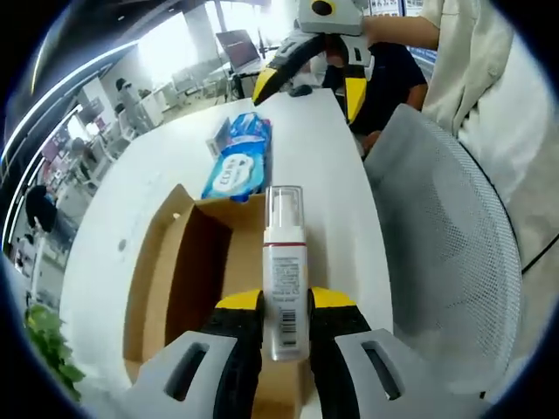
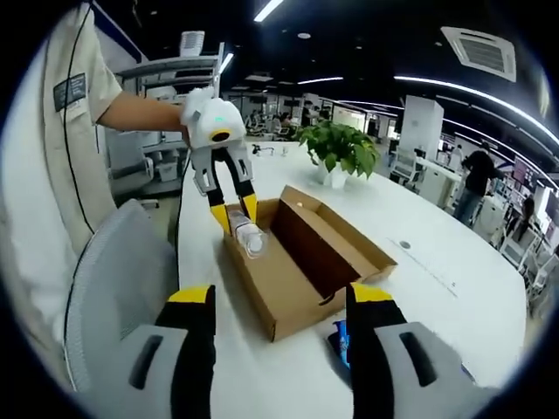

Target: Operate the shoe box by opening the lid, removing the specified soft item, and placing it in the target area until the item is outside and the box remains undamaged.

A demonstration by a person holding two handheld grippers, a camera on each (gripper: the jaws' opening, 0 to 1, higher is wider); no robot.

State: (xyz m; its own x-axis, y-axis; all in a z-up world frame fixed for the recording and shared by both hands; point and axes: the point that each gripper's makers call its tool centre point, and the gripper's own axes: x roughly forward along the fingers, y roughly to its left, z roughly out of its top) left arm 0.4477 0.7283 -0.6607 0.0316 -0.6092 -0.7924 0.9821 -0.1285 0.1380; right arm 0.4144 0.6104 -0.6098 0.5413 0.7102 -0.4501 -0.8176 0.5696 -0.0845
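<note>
1. Yellow-tipped fingers (image 1: 240,301) of my left gripper (image 1: 285,305) are closed on a slim white pump bottle (image 1: 285,279), pinching its labelled lower body from both sides; the bottle stands up out of the jaws with its clear cap farthest from me.
2. My right gripper (image 2: 284,297) has its jaws spread wide with nothing between them; its black, yellow-capped fingers (image 2: 192,301) hover just above the near end of the shoe box (image 2: 306,262).
3. Plain brown cardboard makes up the shoe box, a long open rectangle with its lid flap (image 2: 336,231) hinged up along one long side. It rests on a smooth white table (image 1: 314,148).
4. From the left gripper view, the bottle sits over the open box (image 1: 183,271), above its floor and near one wall.
5. Also in the left gripper view, a soft blue plastic pack of wipes (image 1: 238,161) lies flat on the table just past the far end of the box, outside it, with my right gripper above the table's far end, well beyond the pack.
6. A grey mesh chair back (image 1: 445,253) curves beside the table.
7. From the right gripper view, I see the left gripper holding the bottle at the box's far end, a person's beige sleeve (image 2: 74,96) behind it, and a leafy potted plant (image 2: 341,148) on the table.
</note>
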